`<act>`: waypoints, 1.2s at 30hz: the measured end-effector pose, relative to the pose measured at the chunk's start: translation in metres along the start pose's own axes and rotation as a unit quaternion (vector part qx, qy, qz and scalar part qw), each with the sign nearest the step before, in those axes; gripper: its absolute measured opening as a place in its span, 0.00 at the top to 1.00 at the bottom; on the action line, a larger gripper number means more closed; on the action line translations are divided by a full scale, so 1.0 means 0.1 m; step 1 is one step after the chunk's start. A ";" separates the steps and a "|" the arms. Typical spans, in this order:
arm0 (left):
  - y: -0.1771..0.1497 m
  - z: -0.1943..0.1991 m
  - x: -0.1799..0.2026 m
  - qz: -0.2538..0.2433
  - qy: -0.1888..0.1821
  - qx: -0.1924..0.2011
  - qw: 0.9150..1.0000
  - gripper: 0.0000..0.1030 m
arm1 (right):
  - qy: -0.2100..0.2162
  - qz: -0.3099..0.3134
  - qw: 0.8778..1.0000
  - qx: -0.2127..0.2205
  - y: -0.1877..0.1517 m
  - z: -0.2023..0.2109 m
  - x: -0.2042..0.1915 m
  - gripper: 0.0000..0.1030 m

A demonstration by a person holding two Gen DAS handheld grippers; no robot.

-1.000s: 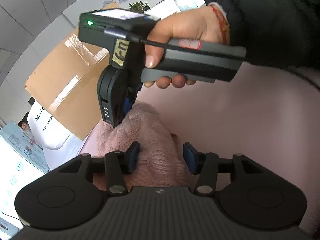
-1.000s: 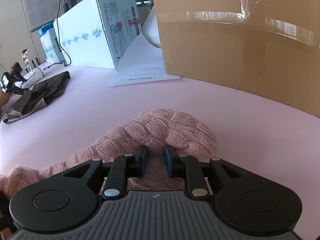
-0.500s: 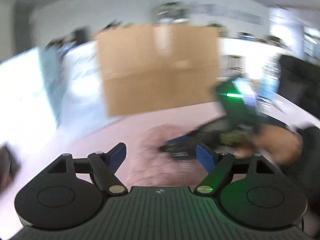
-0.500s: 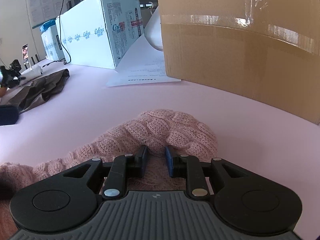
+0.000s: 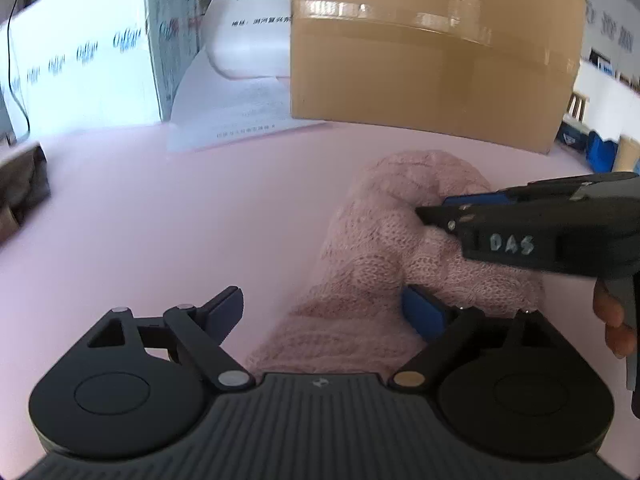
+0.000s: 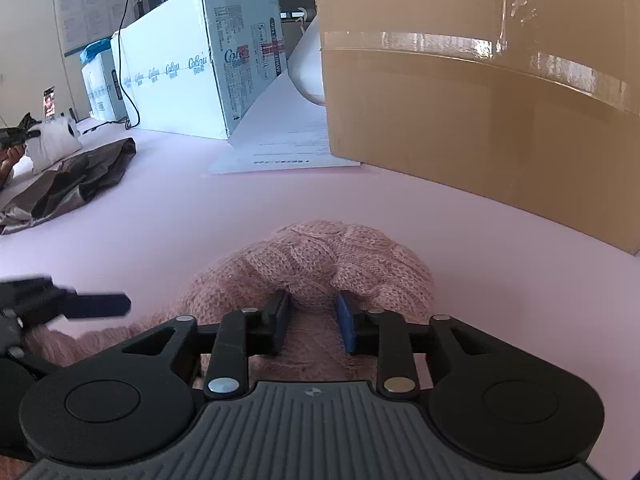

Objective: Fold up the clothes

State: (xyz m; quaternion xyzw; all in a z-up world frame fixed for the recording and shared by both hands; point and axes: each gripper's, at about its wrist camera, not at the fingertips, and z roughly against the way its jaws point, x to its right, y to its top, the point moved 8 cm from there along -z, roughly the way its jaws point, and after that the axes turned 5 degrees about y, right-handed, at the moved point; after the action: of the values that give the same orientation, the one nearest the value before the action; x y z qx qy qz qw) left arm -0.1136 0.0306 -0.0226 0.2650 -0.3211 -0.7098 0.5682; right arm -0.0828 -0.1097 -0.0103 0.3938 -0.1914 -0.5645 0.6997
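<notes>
Seemingly we were finishing a fold: left hand-held gripper (image 5: pixel 324 312) opening wide over the pink knit (image 5: pixel 384 264), right hand-held gripper (image 6: pixel 312 322) opening around a bunched ridge of it. Next, we judged, both should back clear without dragging wool across the worktop (image 5: pixel 160 220).

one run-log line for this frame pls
left hand-held gripper: jaws opening, off pink knit garment | right hand-held gripper: jaws opening, knit bunched between | pink table | fold incomplete

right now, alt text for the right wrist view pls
The right gripper straddles a bunched fold of a pink knit garment on a pink table, its fingers opening. A cardboard box and white cartons stand behind.
</notes>
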 end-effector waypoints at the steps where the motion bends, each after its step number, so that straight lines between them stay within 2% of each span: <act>1: -0.02 0.00 -0.02 0.002 0.006 0.005 1.000 0.03 | 0.000 -0.004 1.000 -0.002 0.01 0.01 0.02 0.50; 2: -0.05 0.03 -0.03 0.001 0.011 0.010 1.000 0.03 | -0.003 -0.017 1.000 -0.005 0.03 0.02 0.07 0.28; 4: -0.06 0.02 -0.03 -0.005 0.012 0.016 1.000 0.03 | -0.014 -0.058 0.998 -0.005 0.07 0.07 0.20 0.09; 8: -0.05 0.04 -0.05 -0.004 0.007 0.016 1.000 0.03 | 0.010 -0.144 0.989 0.023 0.16 0.18 0.44 0.08; 12: -0.05 0.03 -0.05 -0.004 0.003 0.018 1.000 0.03 | 0.008 -0.147 0.989 0.011 0.10 0.06 0.53 0.06; 16: -0.06 0.02 -0.07 0.000 0.000 0.017 1.000 0.00 | 0.045 -0.169 0.985 0.000 -0.01 -0.10 0.60 0.00; 19: -0.07 0.04 -0.08 0.003 -0.005 0.020 1.000 0.00 | 0.078 -0.155 0.985 0.009 -0.04 -0.14 0.61 0.00; 22: -0.07 0.09 -0.07 -0.008 -0.004 0.032 0.999 0.00 | 0.085 -0.154 0.984 0.013 -0.03 -0.14 0.61 0.02; 24: -0.07 0.11 -0.08 -0.010 -0.007 0.035 0.999 0.00 | 0.088 -0.152 0.984 0.016 -0.03 -0.14 0.60 0.11; 26: -0.07 0.15 -0.11 -0.004 -0.015 0.039 0.999 0.00 | 0.094 -0.153 0.984 0.018 -0.02 -0.14 0.59 0.29; 28: -0.07 0.21 -0.13 0.003 -0.026 0.045 0.999 0.00 | 0.107 -0.160 0.981 0.019 -0.02 -0.14 0.57 0.35; 32: -0.07 0.40 -0.10 0.006 -0.069 0.063 0.996 0.00 | 0.105 -0.149 0.983 0.026 -0.03 -0.15 0.56 0.35; 35: -0.06 0.68 0.01 -0.006 -0.127 0.085 0.988 0.00 | 0.103 -0.144 0.984 0.030 -0.03 -0.16 0.55 0.34; 36: -0.04 0.76 0.05 -0.013 -0.133 0.096 0.986 0.00 | 0.103 -0.142 0.984 0.031 -0.03 -0.17 0.55 0.34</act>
State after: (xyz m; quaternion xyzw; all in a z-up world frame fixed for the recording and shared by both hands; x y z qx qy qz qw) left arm -0.1737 0.0382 0.0236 0.2256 -0.4569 -0.7119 0.4832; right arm -0.0572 -0.1557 -0.0329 0.4945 -0.0780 -0.6087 0.6155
